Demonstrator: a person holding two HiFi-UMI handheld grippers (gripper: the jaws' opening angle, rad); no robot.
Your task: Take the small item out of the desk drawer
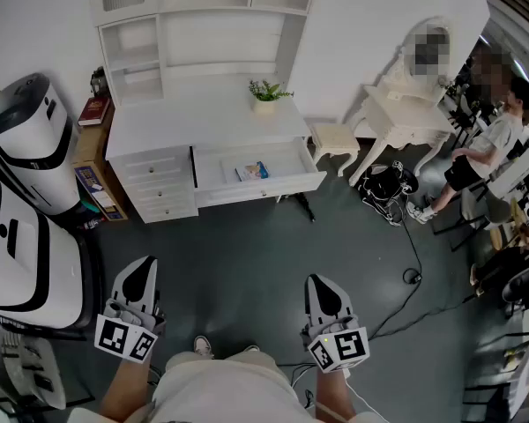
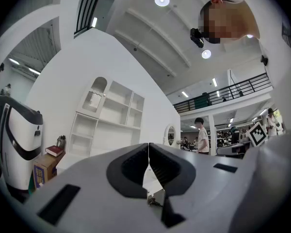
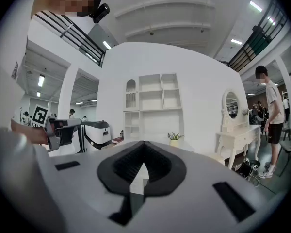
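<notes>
Down at the near edge of the head view: left gripper, jaws pressed together tip to tip, nothing pinched between them. Same deal with right gripper, jaws closed on nothing. Both hanging over bare floor, touching nothing, aimed toward the desk and well short of it.

Further out, past that stretch of dark grey floor: white desk with its wide drawer pulled open. Lying flat inside, near the middle, small item, a flat white-and-blue pack, long axis running more or less along the drawer's width. Can't tell which end counts as its front, too small.

On the desktop, little potted plant toward the right rear. Behind that, white shelf unit against a white wall. Left of the desk, low brown cabinet with a red book on top, plus a big white-and-black machine. Right of the desk, small stool, then a white vanity table, black cable trailing over the floor, and a person standing at the far right.
</notes>
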